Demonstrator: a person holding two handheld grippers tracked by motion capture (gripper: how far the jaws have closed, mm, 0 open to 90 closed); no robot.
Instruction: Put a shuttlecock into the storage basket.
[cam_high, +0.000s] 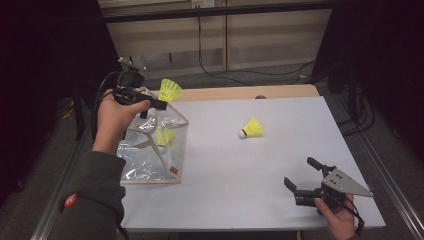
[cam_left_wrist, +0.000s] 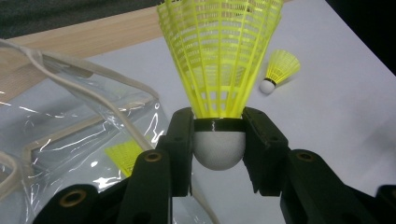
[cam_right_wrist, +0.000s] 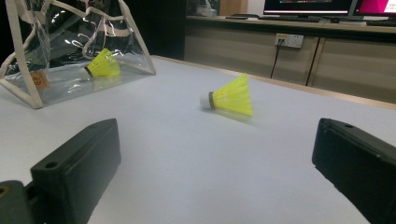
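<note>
A yellow shuttlecock (cam_left_wrist: 219, 70) with a white cork is clamped between the jaws of my left gripper (cam_left_wrist: 218, 149), skirt pointing away; in the high view that shuttlecock (cam_high: 170, 90) hangs just above the clear plastic bag (cam_high: 150, 150) at the table's left, held by the left gripper (cam_high: 159, 104). A second shuttlecock (cam_high: 164, 137) lies inside the bag, the same one (cam_right_wrist: 102, 65) showing through the plastic in the right gripper view. A third shuttlecock (cam_high: 251, 128) lies on its side mid-table. My right gripper (cam_high: 300, 176) rests open near the front right edge, pointing toward that shuttlecock (cam_right_wrist: 229, 97).
The white table top (cam_high: 260, 165) has a wooden strip (cam_high: 240, 93) along its far edge. Cables (cam_high: 235, 75) run across the floor beyond it. A person's left sleeve (cam_high: 92, 195) comes in at the bottom left.
</note>
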